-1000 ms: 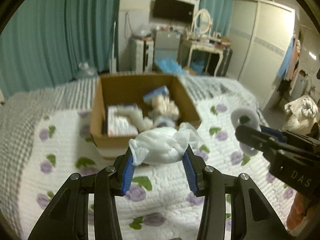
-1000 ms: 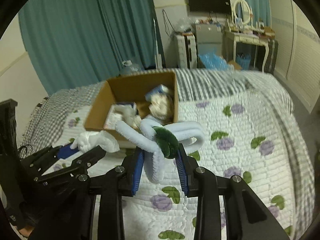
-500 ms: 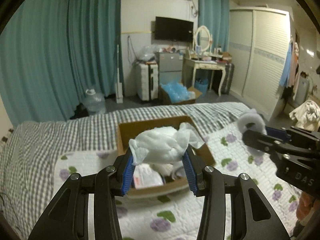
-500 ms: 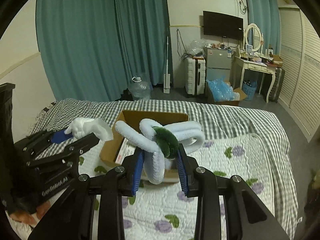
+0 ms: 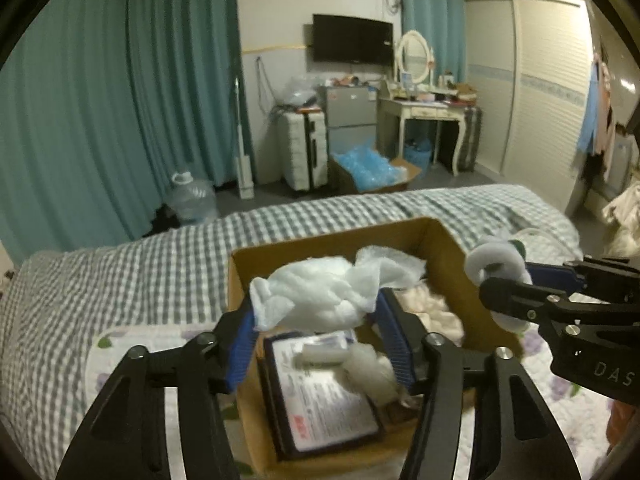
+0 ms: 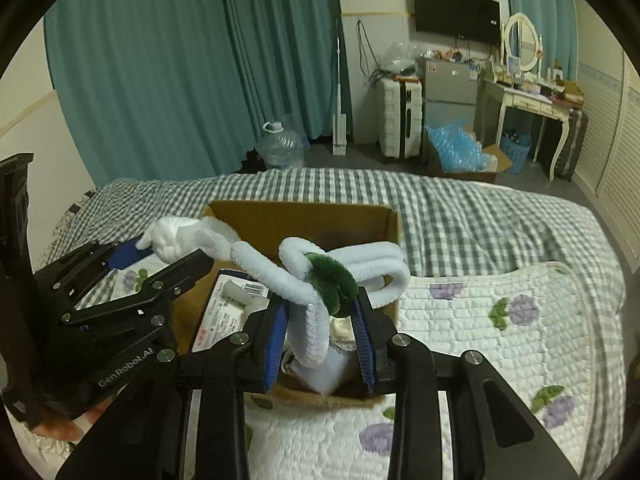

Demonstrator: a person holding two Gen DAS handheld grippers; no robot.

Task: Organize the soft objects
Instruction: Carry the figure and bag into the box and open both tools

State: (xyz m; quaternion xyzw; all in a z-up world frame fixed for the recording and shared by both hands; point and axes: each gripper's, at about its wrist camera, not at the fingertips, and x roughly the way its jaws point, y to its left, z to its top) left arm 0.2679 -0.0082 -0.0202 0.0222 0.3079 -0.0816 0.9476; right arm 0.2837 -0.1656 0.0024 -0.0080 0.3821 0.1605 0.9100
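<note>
Over the cardboard box (image 5: 452, 240): left gripper (image 5: 316, 330) opening around white wad (image 5: 320, 296), right gripper (image 6: 320, 332) clenching fuzzy loops (image 6: 304, 276).

"das" on right tool (image 5: 500, 292), "genrobot.ai" on left tool (image 6: 168, 256).

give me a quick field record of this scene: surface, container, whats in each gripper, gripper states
surface: bed with a grey checked cover and a white flowered quilt
container: open cardboard box on the bed, holding a printed flat pack and pale soft items
left gripper: jaws opening, white soft bundle between them, above the box
right gripper: shut on white fuzzy twisted piece with a green part, above the box
</note>
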